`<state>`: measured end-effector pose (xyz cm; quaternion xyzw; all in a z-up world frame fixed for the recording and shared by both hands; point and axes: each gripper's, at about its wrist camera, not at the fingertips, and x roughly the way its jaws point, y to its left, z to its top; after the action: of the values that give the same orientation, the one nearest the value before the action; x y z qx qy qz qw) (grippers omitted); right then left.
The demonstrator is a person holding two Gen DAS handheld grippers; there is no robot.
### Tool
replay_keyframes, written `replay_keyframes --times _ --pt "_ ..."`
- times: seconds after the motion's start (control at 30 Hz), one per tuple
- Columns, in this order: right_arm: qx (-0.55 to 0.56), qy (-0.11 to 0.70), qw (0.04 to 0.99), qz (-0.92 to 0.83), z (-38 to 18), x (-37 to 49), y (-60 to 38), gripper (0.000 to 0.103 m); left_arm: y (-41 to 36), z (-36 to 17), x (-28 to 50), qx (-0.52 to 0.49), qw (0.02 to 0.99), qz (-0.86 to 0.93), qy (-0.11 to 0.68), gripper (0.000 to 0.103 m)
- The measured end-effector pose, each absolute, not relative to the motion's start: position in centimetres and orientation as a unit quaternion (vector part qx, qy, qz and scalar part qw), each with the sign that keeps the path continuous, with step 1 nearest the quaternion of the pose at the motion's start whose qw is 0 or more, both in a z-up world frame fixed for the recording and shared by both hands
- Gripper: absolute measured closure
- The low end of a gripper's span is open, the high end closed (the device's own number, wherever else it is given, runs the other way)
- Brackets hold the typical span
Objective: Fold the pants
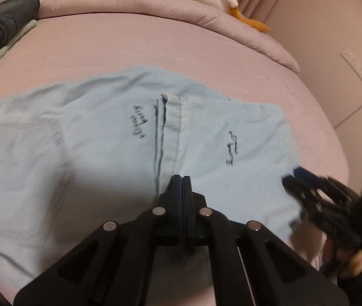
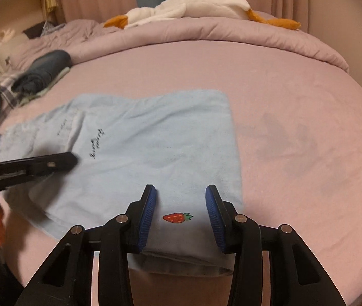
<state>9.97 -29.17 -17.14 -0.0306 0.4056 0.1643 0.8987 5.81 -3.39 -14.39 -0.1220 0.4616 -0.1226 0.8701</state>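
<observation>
Setting: a pink bed sheet (image 2: 295,117) fills both views, with a rolled lilac duvet (image 2: 232,30) along its far side and a white plush goose (image 2: 201,2) lying on top of that.
Pants: light blue pants (image 2: 155,140) lie flat on the sheet near me, already doubled over themselves, with a small red strawberry patch (image 2: 177,218) on the near part.
Seam: in my left view a raised seam (image 1: 172,132) runs straight away from me down the middle of the cloth, with dark script stitched on either side.
My left gripper (image 1: 182,178): its jaws are pressed together above the cloth at the near end of that seam; I cannot tell whether any fabric is caught between them.
My right gripper (image 2: 181,193): its jaws stand apart, one blue pad (image 2: 149,209) on each side of the strawberry, hovering over the near edge with nothing between them.
Step in hand: I judge this to be taking hold for the next fold.
Doing it well: lower the right jaws until they straddle every layer at the near edge, then close, so no lower layer is left behind.
Matching hands: grip at the same depth on both sides, so that the lifted edge stays straight.
Risk: the cloth looks soft and thin, so a shallow pinch may slip or drag wrinkles into the fold.
Nearby: a dark folded garment (image 2: 45,68) rests well apart at the far left.
</observation>
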Motion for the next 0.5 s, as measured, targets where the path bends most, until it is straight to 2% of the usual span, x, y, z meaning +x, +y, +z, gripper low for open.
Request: replay_keyframes --times 0.13,0.3,0.33,0.37,0.43,0.5 --pt "-0.046 0.409 0.898 0.155 -16.0 9.5 -28.6 0.059 -2.8 -14.6 4.1 -0.112 0.873 -0.123 0.459 0.101" --pt "-0.026 0.383 0.887 0.255 -13.8 10.0 -25.2 0.059 -2.2 -14.6 4.0 -0.133 0.865 -0.133 0.465 0.101" --pt "-0.034 0.386 0.880 0.274 -13.7 10.7 -23.5 0.062 -2.3 -14.6 4.0 -0.136 0.865 -0.134 0.465 0.101" --pt "-0.044 0.387 0.875 0.288 -13.6 11.2 -22.1 0.070 -2.2 -14.6 3.9 -0.138 0.864 -0.135 0.464 0.101" --pt "-0.060 0.394 0.860 0.317 -13.6 12.5 -19.2 0.077 -2.4 -14.5 3.9 -0.140 0.864 -0.138 0.463 0.101" --pt "-0.073 0.411 0.846 0.331 -14.0 14.1 -16.1 0.081 -2.3 -14.5 3.7 -0.141 0.863 -0.141 0.463 0.101"
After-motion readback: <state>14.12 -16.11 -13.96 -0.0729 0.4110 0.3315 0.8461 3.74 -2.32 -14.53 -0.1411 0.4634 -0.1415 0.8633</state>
